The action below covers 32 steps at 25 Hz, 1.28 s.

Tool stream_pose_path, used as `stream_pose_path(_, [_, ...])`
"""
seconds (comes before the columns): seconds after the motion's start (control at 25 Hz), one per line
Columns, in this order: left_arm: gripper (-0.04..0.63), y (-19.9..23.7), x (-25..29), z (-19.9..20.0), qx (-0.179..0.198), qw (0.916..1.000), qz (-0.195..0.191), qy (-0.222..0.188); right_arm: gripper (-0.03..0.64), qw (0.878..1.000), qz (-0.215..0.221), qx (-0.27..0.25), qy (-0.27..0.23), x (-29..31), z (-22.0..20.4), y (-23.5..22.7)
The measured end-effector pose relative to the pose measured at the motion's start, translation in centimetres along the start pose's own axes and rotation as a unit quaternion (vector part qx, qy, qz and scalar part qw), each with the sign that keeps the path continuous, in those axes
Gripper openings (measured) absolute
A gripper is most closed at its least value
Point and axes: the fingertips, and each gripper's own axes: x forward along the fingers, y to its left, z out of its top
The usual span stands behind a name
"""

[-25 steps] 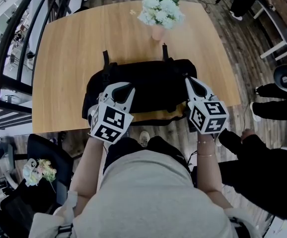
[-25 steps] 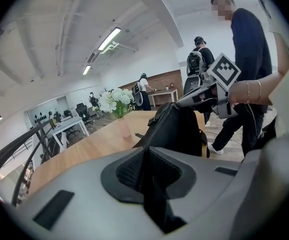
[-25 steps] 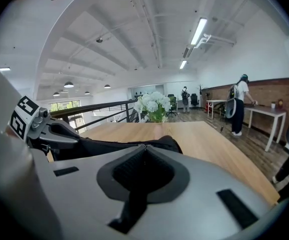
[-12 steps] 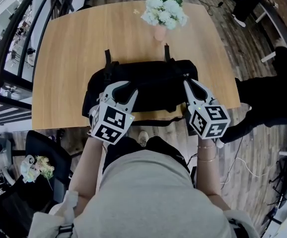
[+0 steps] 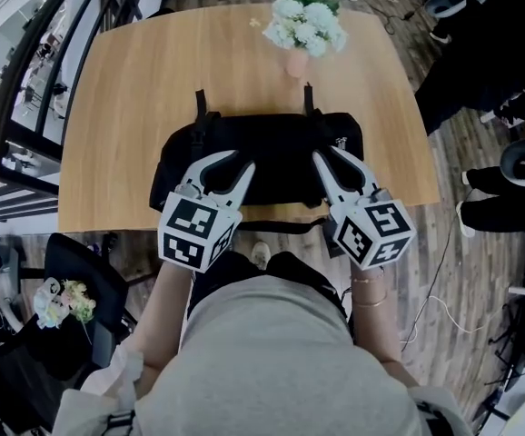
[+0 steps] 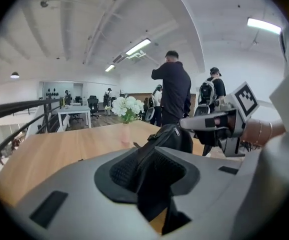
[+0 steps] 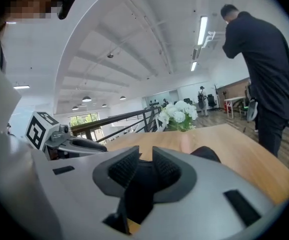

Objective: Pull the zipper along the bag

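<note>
Black bag (image 5: 281, 142) flat on wooden table (image 5: 126, 80), near its front edge, just short of flower vase (image 5: 294, 60). Long axis left to right, parallel to that edge; two straps pointing away toward vase. Left gripper (image 5: 241, 160) over bag's left half, jaws just opening, partly apart, bag's top ridge in gap, not pinched. Right gripper (image 5: 326, 153) over right half, jaws just opening, wide apart, gripping nothing.
</note>
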Motion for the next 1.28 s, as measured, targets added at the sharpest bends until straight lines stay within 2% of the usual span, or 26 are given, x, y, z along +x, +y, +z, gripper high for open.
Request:
stream_pose_path(0.16, [0.112, -0.7, -0.7, 0.9, -0.052, 0.9981, -0.02, -0.024, 0.087, 0.999, 0.037, 0.001, -0.007, 0.2, 0.2, 2.4])
stream_pose_path(0.32, [0.089, -0.9, -1.3, 0.8, -0.071, 0.9967, -0.014, -0.037, 0.056, 0.998, 0.057, -0.004, -0.003, 0.3, 0.2, 4.4])
stream_pose_path(0.44, [0.072, -1.2, -1.7, 0.2, -0.074, 0.9967, -0.009, -0.032, 0.008, 0.997, 0.069, -0.016, -0.011, 0.3, 0.1, 5.3])
stream_pose_path(0.84, [0.04, -1.2, -2.6, -1.5, -0.083, 0.9964, 0.007, -0.012, 0.006, 0.994, 0.111, -0.004, 0.008, -0.2, -1.9, 7.5])
stream_pose_path(1.28, [0.034, -2.1, -2.9, -3.0, -0.085, 0.9961, 0.016, 0.017, 0.006, 0.991, 0.117, 0.001, 0.064, 0.2, -4.6, 9.1])
